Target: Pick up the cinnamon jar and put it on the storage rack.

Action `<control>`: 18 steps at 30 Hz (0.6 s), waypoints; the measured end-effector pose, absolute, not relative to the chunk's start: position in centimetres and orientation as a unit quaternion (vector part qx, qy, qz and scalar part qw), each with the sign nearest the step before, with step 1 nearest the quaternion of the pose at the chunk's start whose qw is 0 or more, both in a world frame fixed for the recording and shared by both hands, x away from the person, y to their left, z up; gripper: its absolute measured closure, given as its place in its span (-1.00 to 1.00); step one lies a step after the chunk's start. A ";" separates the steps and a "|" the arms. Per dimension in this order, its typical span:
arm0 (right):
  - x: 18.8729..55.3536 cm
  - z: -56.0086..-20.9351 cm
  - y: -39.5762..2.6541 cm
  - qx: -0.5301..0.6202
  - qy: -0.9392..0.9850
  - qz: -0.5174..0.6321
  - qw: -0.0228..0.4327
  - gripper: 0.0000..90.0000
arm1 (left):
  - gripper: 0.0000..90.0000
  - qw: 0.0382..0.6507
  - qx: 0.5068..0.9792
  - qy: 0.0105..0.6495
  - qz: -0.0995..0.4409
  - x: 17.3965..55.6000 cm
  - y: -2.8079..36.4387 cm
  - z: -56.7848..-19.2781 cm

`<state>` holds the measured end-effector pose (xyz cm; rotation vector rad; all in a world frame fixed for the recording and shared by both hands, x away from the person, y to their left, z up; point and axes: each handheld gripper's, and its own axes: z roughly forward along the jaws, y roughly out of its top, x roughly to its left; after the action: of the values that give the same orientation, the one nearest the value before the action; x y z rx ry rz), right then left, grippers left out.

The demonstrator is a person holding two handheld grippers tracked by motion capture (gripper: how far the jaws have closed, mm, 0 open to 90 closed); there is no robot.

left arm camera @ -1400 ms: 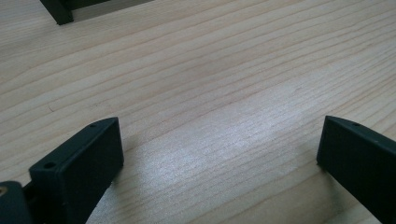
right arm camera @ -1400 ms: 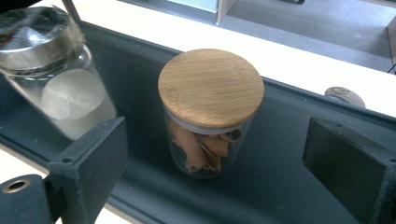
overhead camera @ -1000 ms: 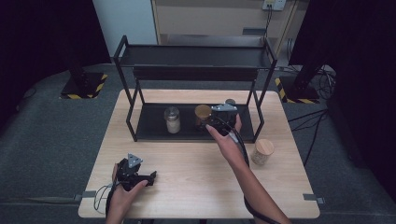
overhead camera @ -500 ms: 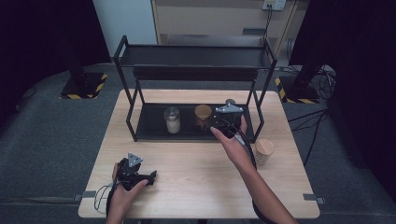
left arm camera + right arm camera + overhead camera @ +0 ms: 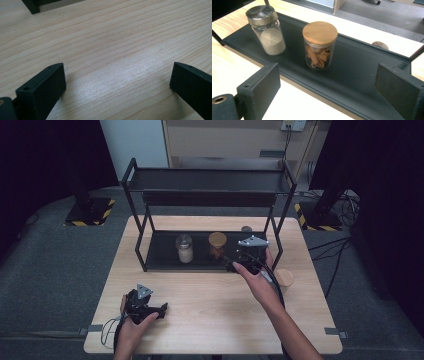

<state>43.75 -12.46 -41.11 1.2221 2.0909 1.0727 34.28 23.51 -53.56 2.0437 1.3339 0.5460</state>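
Two jars stand on the lower tray of the black rack: a glass shaker jar with pale powder and a metal cap, and beside it, toward the rack's right end, the cinnamon jar with its wooden lid. A third jar with a wooden lid waits on the table, outside the rack's right front leg.

Right tool hovers at the rack's front edge, right of the cinnamon jar, its jaws spread wide with nothing between them. From the right gripper view the cinnamon jar sits just ahead and a little left of centre, the shaker jar further left on the same tray, both clear of the pads. So the placing looks done, and this reads as the release-and-withdraw step.

Left tool rests low on the table, well in front of the rack's left end; its own view shows its jaws wide apart over bare wood, holding nothing.

Next call, as I judge it: fetch the jar beyond the rack's right leg. That asks the right tool to clear the tray lip and the leg, swing outward, come down around the glass below the lid, and close squarely. The open tray space right of the cinnamon jar looks the natural spot for it.
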 end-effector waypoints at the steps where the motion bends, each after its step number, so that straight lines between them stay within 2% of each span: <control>1: 43.7 -41.1 -12.6 0.448 0.765 0.393 0.244 -0.86 | -1.00 0.315 0.776 0.506 0.207 34.3 23.5 -53.6; 18: 42.3 -40.9 -14.8 0.450 0.765 0.388 0.246 -0.86 | -1.00 0.315 0.776 0.506 0.207 34.3 23.5 -53.6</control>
<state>42.26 -14.79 -40.86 1.2275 2.0879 1.0596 34.27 23.51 -53.56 2.0433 1.3341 0.5461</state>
